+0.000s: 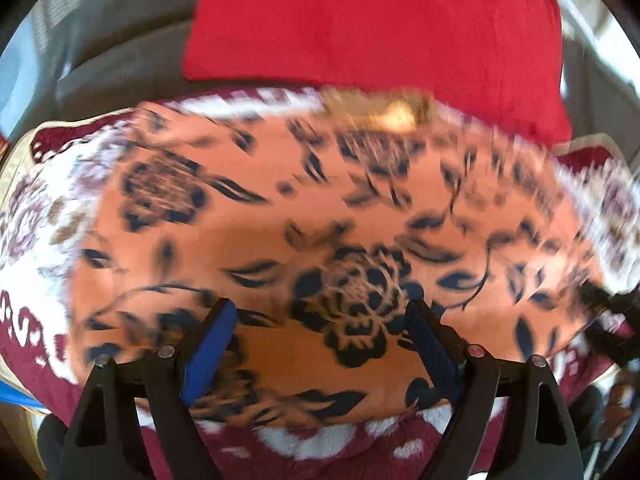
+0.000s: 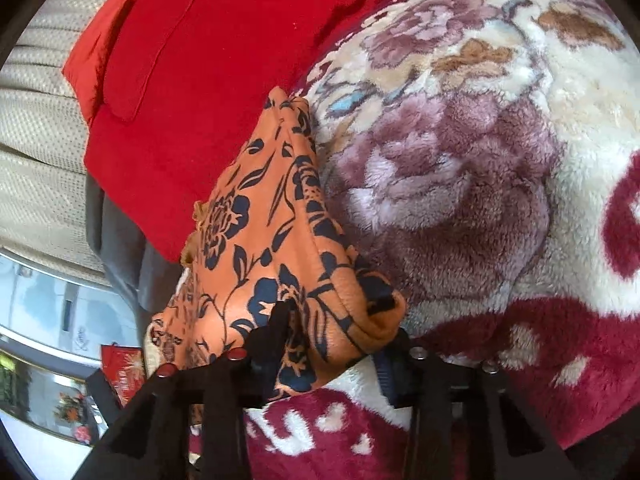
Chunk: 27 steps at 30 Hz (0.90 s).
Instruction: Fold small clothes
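An orange garment with a dark blue flower print (image 1: pixel 280 220) lies spread on a plush blanket. My left gripper (image 1: pixel 320 320) is open just above its near part, blue pads (image 1: pixel 208 356) wide apart, holding nothing. The left view is motion-blurred. My right gripper (image 2: pixel 340 340) is shut on a bunched edge of the same orange garment (image 2: pixel 272 240), which is lifted and hangs folded over the fingers. The right gripper also shows as a dark shape at the right edge of the left wrist view (image 1: pixel 612 312).
The plush blanket (image 2: pixel 480 160) is white and maroon with purple flowers. A red garment (image 1: pixel 380 20) lies beyond the orange one, also in the right view (image 2: pixel 200 80). A grey cloth (image 2: pixel 120 248) and a beige textured surface (image 2: pixel 36 160) lie left of it.
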Tool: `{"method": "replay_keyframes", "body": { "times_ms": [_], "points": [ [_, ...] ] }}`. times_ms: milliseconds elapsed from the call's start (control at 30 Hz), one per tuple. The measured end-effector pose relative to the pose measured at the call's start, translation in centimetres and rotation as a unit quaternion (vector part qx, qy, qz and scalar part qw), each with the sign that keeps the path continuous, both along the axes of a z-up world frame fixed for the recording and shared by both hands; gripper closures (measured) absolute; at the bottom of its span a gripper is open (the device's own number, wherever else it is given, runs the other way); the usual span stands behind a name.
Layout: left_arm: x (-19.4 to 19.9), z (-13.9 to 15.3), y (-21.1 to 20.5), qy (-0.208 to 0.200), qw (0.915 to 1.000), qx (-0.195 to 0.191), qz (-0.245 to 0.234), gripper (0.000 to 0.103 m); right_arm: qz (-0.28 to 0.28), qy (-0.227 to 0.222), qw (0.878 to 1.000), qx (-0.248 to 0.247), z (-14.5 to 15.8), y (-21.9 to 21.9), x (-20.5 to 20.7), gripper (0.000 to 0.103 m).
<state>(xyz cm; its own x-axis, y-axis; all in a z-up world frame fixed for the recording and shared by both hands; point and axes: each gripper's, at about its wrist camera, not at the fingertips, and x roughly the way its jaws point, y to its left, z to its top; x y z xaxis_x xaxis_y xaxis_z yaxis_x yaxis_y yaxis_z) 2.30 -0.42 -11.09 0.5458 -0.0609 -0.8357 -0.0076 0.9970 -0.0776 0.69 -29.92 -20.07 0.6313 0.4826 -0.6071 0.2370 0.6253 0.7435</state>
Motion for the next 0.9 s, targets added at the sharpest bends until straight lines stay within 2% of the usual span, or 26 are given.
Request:
{"method": "replay_keyframes", "body": {
  "times_ms": [67,133,167,233,267,300,333,433,533,600,633,667,700,767,900],
  "points": [
    [-1.4,1.6,2.8,-0.035,0.9990,-0.006,0.028,0.016,0.005,-0.003,1.000,0.002,0.2,0.0,0.0,0.044],
    [-2.9,2.1,7.0,-0.052,0.9948,0.008,0.087,0.016,0.008,-0.004,1.000,0.000,0.2,0.1,0.0,0.043],
    [-3.3,1.8,8.7,-0.047,0.9921,0.011,0.115,0.016,0.007,-0.004,1.000,-0.001,0.2,0.1,0.0,0.043],
    [-3.5,-0.2,12.6,-0.008,0.9861,-0.013,0.166,0.019,0.006,-0.004,1.000,-0.003,0.1,0.3,0.0,0.043],
    [-3.4,-1.2,13.3,0.009,0.9858,-0.019,0.166,0.055,0.005,-0.005,1.000,-0.004,0.2,0.4,0.0,0.043],
    [-2.7,-2.8,13.6,0.032,0.9912,-0.024,0.126,0.070,0.005,-0.004,1.000,-0.006,0.2,0.5,0.0,0.043],
    [-2.6,-3.1,13.4,0.030,0.9932,-0.019,0.110,0.072,0.007,-0.003,1.000,-0.006,0.2,0.6,0.1,0.043],
    [-3.0,-1.4,12.0,0.016,0.9957,0.014,0.090,0.086,0.009,0.004,1.000,-0.009,0.5,0.5,-0.1,0.043],
    [-3.9,-0.7,12.5,0.015,0.9949,0.010,0.099,0.083,0.006,0.001,1.000,-0.014,1.2,0.3,-0.3,0.042],
    [-4.4,-0.4,13.2,0.019,0.9929,-0.002,0.118,0.067,0.009,0.000,1.000,-0.011,1.5,0.2,-0.3,0.041],
    [-4.6,-0.2,13.4,0.014,0.9913,0.004,0.131,0.053,0.010,0.000,1.000,-0.011,1.6,0.3,-0.2,0.040],
    [-4.8,0.7,13.3,-0.003,0.9895,0.008,0.144,0.043,0.010,0.001,1.000,-0.011,1.6,0.3,-0.1,0.037],
    [-4.8,1.4,12.9,-0.019,0.9895,0.006,0.143,0.040,0.010,0.000,1.000,-0.009,1.6,0.4,-0.1,0.036],
    [-4.1,2.4,11.3,-0.036,0.9920,0.005,0.121,0.034,0.007,-0.009,1.000,-0.006,2.0,0.6,0.1,0.036],
    [-1.1,2.5,4.5,-0.039,0.9983,0.009,0.043,0.033,-0.002,-0.027,1.000,-0.005,2.7,0.8,0.6,0.036]
  ]
}}
